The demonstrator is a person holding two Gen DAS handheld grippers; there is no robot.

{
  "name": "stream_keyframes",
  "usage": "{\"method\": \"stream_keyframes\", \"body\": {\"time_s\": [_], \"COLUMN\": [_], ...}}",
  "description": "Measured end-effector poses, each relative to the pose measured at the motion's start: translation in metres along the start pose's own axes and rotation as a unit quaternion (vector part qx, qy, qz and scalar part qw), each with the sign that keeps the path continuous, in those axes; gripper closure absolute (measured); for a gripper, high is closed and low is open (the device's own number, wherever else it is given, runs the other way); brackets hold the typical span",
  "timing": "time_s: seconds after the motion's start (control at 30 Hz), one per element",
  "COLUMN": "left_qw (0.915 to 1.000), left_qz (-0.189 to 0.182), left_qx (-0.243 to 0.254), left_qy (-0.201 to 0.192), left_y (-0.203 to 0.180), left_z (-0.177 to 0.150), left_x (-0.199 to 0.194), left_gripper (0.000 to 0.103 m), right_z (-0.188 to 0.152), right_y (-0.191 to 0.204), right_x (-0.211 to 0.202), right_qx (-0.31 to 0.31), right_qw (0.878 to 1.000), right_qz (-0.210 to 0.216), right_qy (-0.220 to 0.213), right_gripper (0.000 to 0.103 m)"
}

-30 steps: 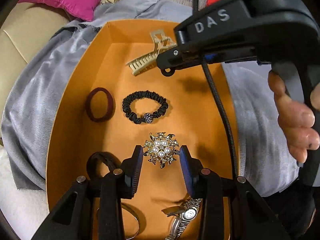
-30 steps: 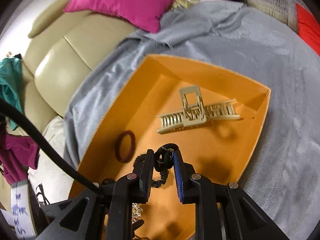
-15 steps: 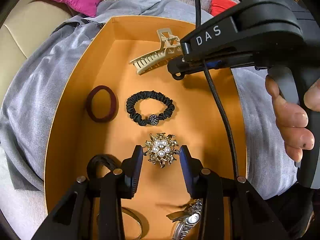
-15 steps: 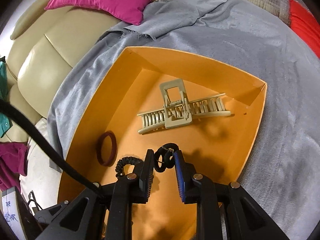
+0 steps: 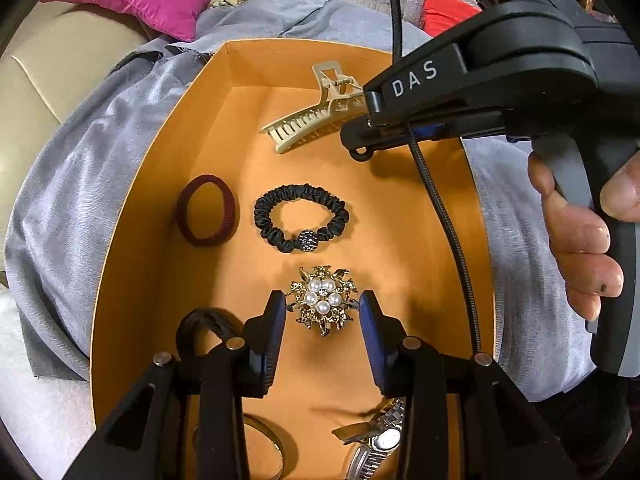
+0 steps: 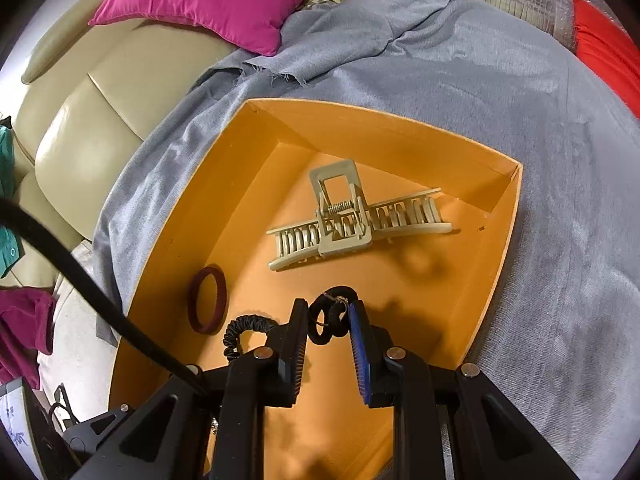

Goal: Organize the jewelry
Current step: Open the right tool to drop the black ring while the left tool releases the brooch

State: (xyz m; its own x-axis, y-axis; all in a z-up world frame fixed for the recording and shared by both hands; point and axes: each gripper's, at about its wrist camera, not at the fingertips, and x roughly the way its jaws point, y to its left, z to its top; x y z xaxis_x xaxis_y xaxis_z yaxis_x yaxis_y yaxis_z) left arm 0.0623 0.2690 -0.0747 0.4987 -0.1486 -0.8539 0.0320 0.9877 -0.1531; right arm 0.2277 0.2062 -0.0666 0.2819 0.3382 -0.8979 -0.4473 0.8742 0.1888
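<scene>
An orange box (image 5: 132,216) holds the jewelry. My left gripper (image 5: 322,314) is shut on a gold brooch with pearls (image 5: 322,300) and holds it over the box floor. My right gripper (image 6: 330,320) is shut on a small black hair tie (image 6: 330,316) and hangs above the box's middle; it also shows in the left wrist view (image 5: 360,148). In the box lie a beige claw clip (image 6: 352,224), a maroon hair band (image 5: 206,210) and a black scrunchie with a bead (image 5: 302,216). A silver watch (image 5: 378,440), a gold bangle (image 5: 268,436) and a black band (image 5: 204,320) lie near my left gripper.
The box sits on a grey cloth (image 6: 520,100) over a beige sofa (image 6: 92,120). A magenta cushion (image 6: 216,0) lies at the back. A red item (image 6: 608,52) is at the far right. A black cable (image 5: 444,216) hangs from the right gripper.
The right gripper has risen and pulled back a little with the black hair tie. The left gripper keeps its hold on the brooch, and its view has shifted slightly.
</scene>
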Motion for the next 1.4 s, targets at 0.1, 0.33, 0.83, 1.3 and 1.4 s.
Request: {"method": "stream_keyframes", "body": {"time_s": [0.1,0.33,0.83,1.3,1.4], "left_qw": [1.0000,1.0000,0.9999,0.9998,0.9998], "left_qz": [0.005,0.007,0.011,0.016,0.017], "left_qx": [0.001,0.005,0.005,-0.006,-0.007], "left_qy": [0.000,-0.002,0.000,0.005,0.005], "left_y": [0.0000,-0.0027,-0.0017,0.0048,0.0059], "left_z": [-0.0008,-0.0024,-0.0004,0.0020,0.0030], "left_x": [-0.0011,-0.0036,-0.0023,0.0020,0.0034], "left_gripper": [0.064,0.064,0.064,0.064,0.064], "right_z": [-0.0004,-0.0008,0.0021,0.0019,0.0018], "right_y": [-0.0008,-0.0011,-0.0026,-0.0021,-0.0022], "right_x": [-0.0004,-0.0017,0.0018,0.0048,0.0047], "right_qx": [0.001,0.002,0.000,0.002,0.003], "right_qw": [1.000,1.000,1.000,1.000,1.000], "right_qz": [0.000,0.000,-0.006,-0.009,-0.009], "right_qy": [-0.001,-0.003,-0.001,0.003,0.003], "right_gripper": [0.079,0.079,0.079,0.079,0.079]}}
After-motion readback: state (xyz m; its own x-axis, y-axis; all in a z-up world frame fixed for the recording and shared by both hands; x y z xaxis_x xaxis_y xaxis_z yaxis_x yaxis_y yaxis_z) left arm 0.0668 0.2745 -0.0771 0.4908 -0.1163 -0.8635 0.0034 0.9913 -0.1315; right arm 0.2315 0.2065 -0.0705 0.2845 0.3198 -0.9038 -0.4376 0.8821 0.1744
